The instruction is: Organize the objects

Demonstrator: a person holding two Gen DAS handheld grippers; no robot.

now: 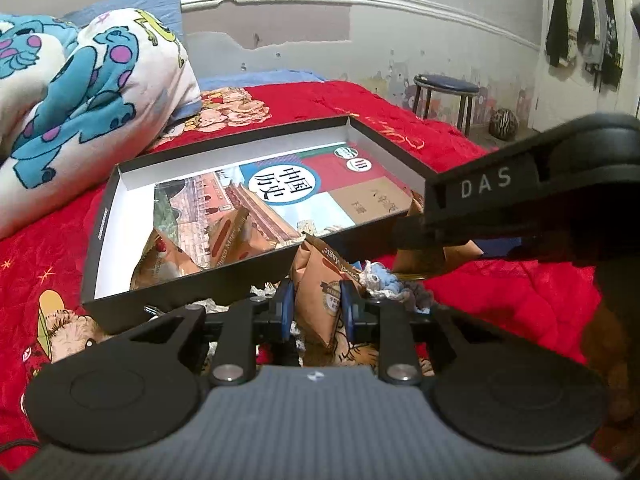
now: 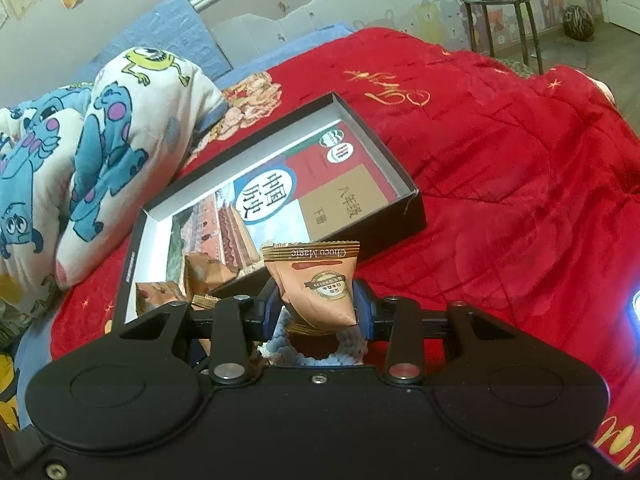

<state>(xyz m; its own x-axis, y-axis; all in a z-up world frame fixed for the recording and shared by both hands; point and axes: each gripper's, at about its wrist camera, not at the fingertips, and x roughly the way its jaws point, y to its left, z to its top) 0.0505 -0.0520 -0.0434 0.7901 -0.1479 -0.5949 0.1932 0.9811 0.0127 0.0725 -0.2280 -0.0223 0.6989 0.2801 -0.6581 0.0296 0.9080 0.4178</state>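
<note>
Two packets are in hand, one per gripper, and the box waits at twelve o'clock.

Left wrist view: our left gripper [image 1: 318,308] has its blue pads clamped on a packet [image 1: 320,280] just short of the box [image 1: 172,288] wall. We should lift it clear of that wall before letting go.

Right wrist view: our right gripper [image 2: 318,312] pinches its own snack [image 2: 318,284], fingers narrowly apart around it. The box [image 2: 412,208] lies at eleven o'clock, a book [image 2: 280,196] and other packets inside; we aim for its near end.
</note>
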